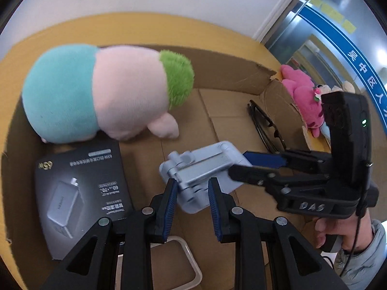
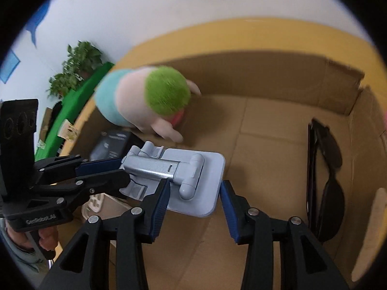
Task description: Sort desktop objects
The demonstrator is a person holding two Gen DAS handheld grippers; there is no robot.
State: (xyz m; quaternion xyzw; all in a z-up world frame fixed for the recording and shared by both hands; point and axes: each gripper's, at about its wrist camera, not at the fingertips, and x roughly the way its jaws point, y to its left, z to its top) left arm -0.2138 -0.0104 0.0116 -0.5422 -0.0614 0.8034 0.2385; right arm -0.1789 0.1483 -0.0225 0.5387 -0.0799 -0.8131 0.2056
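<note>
Phone stand between both grippers' fingers

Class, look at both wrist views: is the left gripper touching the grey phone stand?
Touching. In the right wrist view the left gripper has its blue pads clamped on the hinge arm of the grey phone stand.

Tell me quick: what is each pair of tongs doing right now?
Left tongs: closed on the grey phone stand.
Right tongs: straddling the stand's base plate; whether they press on it cannot be told.
</note>
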